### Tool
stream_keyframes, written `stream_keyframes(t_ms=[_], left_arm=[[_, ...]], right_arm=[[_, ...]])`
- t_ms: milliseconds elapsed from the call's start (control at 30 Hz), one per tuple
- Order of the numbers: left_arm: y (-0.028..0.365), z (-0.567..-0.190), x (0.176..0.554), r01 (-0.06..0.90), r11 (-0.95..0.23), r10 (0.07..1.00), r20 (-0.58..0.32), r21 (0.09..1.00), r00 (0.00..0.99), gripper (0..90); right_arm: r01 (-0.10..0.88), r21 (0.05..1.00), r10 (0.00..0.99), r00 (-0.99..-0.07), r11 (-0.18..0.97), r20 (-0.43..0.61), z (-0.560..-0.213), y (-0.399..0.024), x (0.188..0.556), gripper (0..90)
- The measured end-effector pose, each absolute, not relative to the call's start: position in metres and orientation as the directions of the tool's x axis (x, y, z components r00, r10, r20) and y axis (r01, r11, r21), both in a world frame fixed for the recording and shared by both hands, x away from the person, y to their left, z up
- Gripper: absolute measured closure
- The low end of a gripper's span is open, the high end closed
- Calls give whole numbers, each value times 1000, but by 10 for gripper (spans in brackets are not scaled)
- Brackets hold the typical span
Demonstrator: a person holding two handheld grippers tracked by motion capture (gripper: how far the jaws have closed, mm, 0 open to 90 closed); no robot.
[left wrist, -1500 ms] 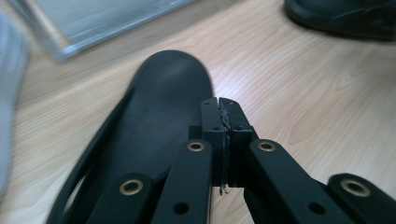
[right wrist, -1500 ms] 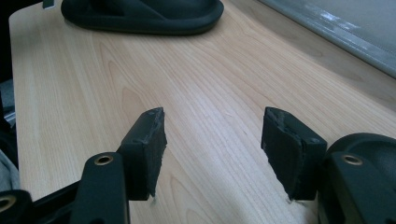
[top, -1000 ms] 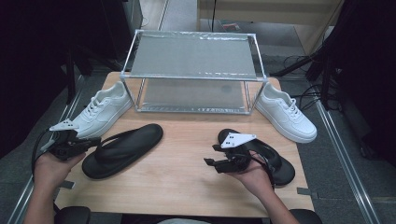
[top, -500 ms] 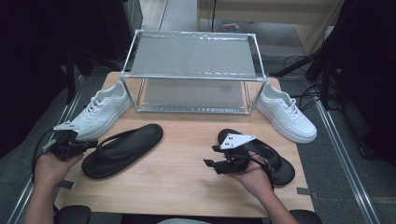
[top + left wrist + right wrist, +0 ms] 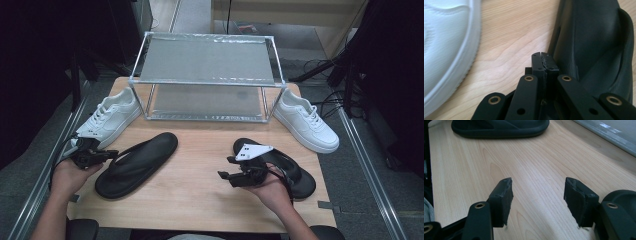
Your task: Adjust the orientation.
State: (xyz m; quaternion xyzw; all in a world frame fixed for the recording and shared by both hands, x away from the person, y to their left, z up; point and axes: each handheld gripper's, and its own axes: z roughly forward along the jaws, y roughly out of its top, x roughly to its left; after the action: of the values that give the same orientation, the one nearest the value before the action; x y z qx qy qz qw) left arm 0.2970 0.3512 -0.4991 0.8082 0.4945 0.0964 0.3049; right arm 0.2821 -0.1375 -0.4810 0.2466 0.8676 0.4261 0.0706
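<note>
Two black flip-flops lie on the wooden table. The left flip-flop [image 5: 137, 162] lies slantwise, and my left gripper [image 5: 111, 153] sits at its left edge with its jaws shut and nothing between them. In the left gripper view the closed left gripper [image 5: 543, 56] rests over bare wood, with the flip-flop's sole and strap [image 5: 596, 45] just to its right. The right flip-flop [image 5: 285, 162] lies under my right hand. My right gripper [image 5: 224, 176] points left over the table, open and empty. Its wide-apart jaws [image 5: 537, 190] frame bare wood, with the right flip-flop's rim [image 5: 621, 197] beside them.
A white sneaker [image 5: 107, 117] sits left of a two-shelf metal rack [image 5: 207, 60] at the table's back, and its sole [image 5: 446, 42] is close to the left gripper. Another white sneaker [image 5: 305, 122] sits to the rack's right. The left flip-flop [image 5: 499, 127] lies ahead of the right gripper.
My left gripper has shifted a little toward the left flip-flop and lower. The right gripper has stayed in place.
</note>
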Motion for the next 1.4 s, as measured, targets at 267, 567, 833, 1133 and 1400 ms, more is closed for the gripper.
stream_keyframes(t_ms=[267, 567, 833, 1133, 1400], left_arm=[[354, -504, 301, 753, -289, 838, -224, 592, 497, 900], [331, -501, 308, 728, -339, 808, -211, 596, 549, 900], [341, -481, 290, 705, -303, 834, -180, 641, 522, 900], [351, -478, 249, 719, -310, 842, -172, 622, 512, 900], [360, -493, 216, 761, -294, 843, -218, 579, 491, 900]], right_arm=[[375, 776, 499, -862, 506, 92, -480, -141, 281, 409], [375, 774, 496, -864, 510, 91, -481, -139, 281, 415], [379, 800, 477, -868, 466, 134, -484, -123, 288, 427], [325, 795, 424, -901, 513, 95, -482, -101, 290, 439], [307, 799, 413, -907, 517, 82, -479, -95, 294, 435]])
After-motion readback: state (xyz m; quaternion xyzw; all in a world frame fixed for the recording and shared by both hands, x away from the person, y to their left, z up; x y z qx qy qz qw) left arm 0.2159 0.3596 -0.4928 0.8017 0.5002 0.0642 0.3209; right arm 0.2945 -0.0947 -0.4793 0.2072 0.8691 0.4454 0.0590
